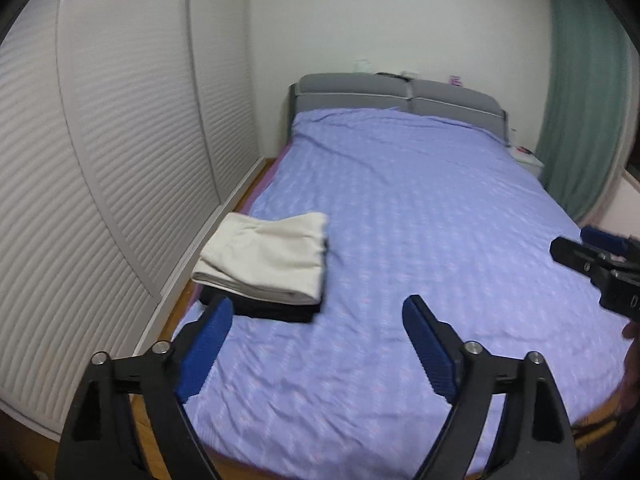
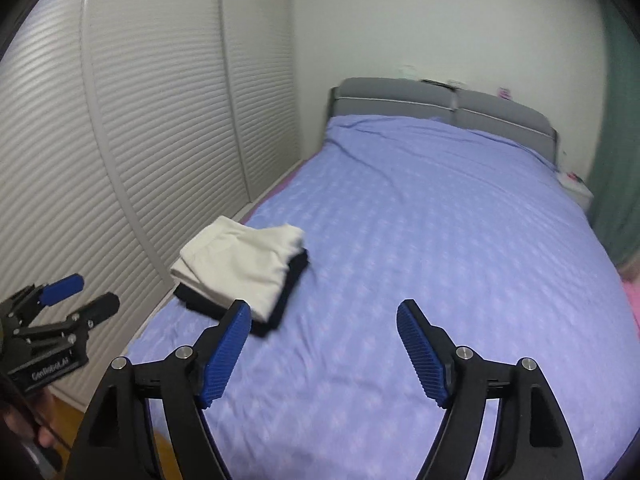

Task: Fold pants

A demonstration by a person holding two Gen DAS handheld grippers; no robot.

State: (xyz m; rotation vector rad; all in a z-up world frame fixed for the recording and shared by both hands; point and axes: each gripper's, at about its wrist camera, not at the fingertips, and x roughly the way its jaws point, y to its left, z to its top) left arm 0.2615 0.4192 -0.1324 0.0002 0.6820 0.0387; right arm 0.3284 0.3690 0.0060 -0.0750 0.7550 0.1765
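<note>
Both tongs hang spread wide and empty above the foot of the bed: the left tongs (image 1: 318,318) at the bottom of the left wrist view, the right tongs (image 2: 324,322) at the bottom of the right wrist view. Just beyond the left tongs' left finger, the folded cream pants (image 1: 266,256) lie on a folded black garment (image 1: 260,309), hugging the bed's left edge beside the louvered wardrobe doors (image 1: 120,152). Rightward and upward, the lilac bedspread (image 1: 420,208) runs bare to the grey headboard (image 1: 400,94) and green curtain (image 1: 580,100).
</note>
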